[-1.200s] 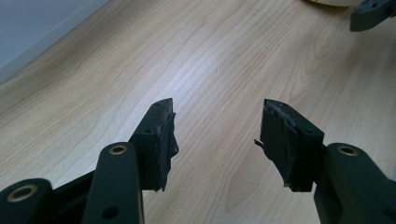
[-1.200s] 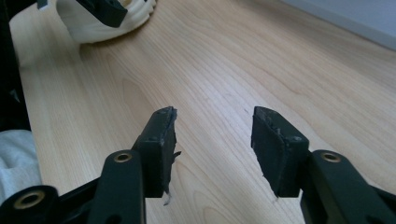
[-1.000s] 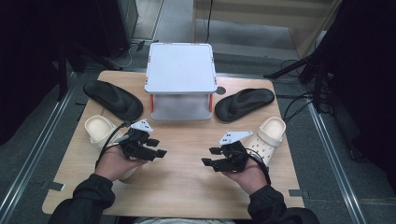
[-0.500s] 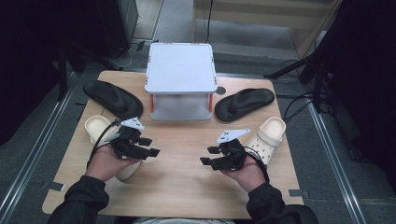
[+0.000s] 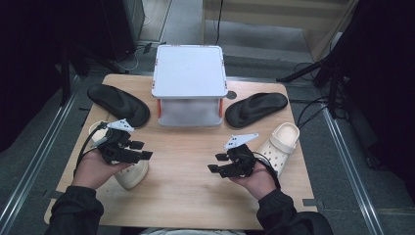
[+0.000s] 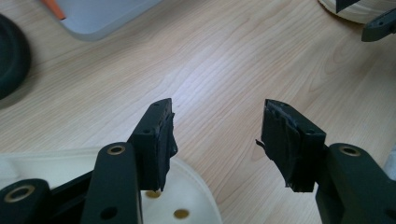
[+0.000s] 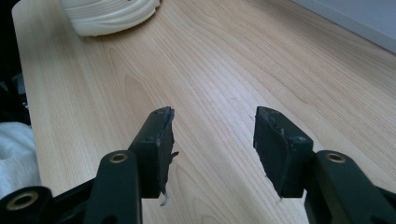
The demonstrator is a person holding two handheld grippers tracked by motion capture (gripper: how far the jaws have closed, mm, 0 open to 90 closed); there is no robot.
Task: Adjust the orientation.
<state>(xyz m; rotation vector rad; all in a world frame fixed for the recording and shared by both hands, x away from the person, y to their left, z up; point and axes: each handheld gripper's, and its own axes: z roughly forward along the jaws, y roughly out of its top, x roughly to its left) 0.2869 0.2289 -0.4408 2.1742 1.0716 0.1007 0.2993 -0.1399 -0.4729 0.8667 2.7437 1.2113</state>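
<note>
Two cream clogs lie on the wooden table (image 5: pixel 188 196). My left gripper (image 5: pixel 142 150) hovers open over the left clog (image 5: pixel 133 177), whose perforated toe (image 6: pixel 187 205) shows under its jaws. My left gripper (image 6: pixel 217 109) holds nothing. The right clog (image 5: pixel 282 142) lies just right of my right gripper (image 5: pixel 217 162), which is open and empty above bare wood. In its own view my right gripper (image 7: pixel 212 114) points across the table toward the left clog (image 7: pixel 109 14).
A white two-tier stand (image 5: pixel 190 73) sits at the back centre. One black sandal (image 5: pixel 117 104) lies to its left, another black sandal (image 5: pixel 257 107) to its right. Bare wood stretches between the two hands. Cables and dark equipment surround the table.
My left gripper has drifted a little to the left, staying over the left clog. The right gripper has shifted slightly left. Both stayed open.
</note>
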